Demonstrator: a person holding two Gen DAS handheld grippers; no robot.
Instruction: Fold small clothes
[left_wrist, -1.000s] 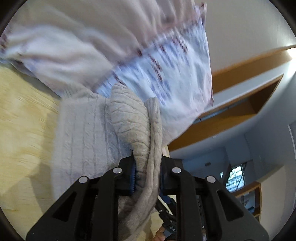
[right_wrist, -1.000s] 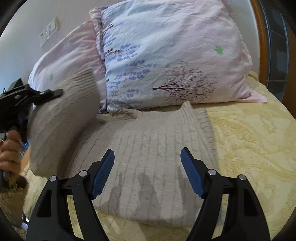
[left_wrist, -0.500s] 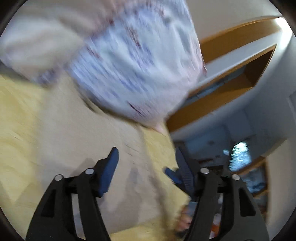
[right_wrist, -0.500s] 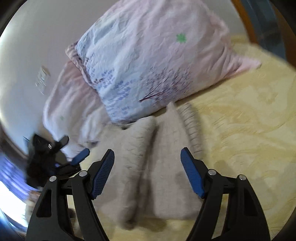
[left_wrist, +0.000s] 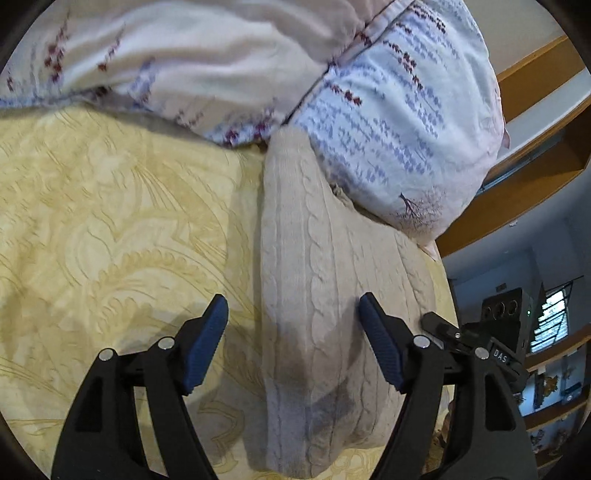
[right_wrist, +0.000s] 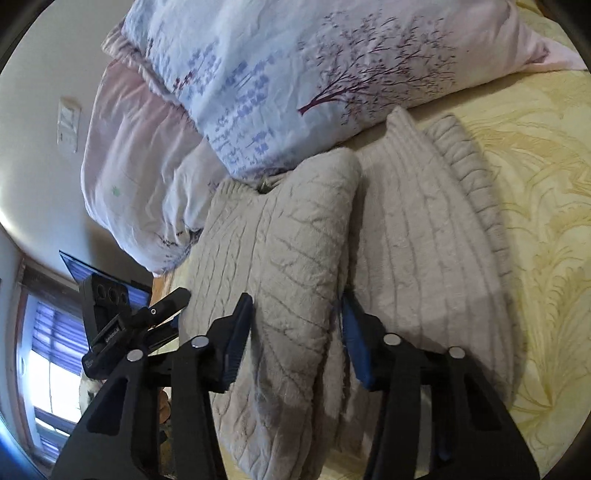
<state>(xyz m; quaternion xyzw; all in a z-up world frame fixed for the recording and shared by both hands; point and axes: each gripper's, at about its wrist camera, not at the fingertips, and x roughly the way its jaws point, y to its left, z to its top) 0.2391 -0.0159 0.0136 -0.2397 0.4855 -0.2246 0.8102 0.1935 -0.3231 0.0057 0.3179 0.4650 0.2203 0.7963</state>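
We see a grey cable-knit sweater (right_wrist: 406, 236) lying on the yellow bedspread (left_wrist: 110, 221), its top end touching the floral pillow (right_wrist: 295, 74) at the head of the bed; a second, pinker pillow (right_wrist: 140, 155) lies beside the first, toward the bed's left edge. One side of the sweater is folded over onto the body, so a thick doubled flap (right_wrist: 295, 258) runs lengthwise along it, with a ribbed edge lying flat on the bedspread at the far side.

Our right gripper (right_wrist: 295, 339) straddles that flap; its jaws have just been closing, and the blue pads (right_wrist: 236, 339) sit against the knit on both sides (whether they truly pinch it we cannot tell, though the cloth fills the gap). Our left gripper (left_wrist: 291, 343) has just been opening; its jaws stand wide above the sweater's near end, the left pad over bare bedspread, the right over the knit, neither touching cloth. From the right wrist view the left gripper shows at the bed's left edge, beside the sweater.
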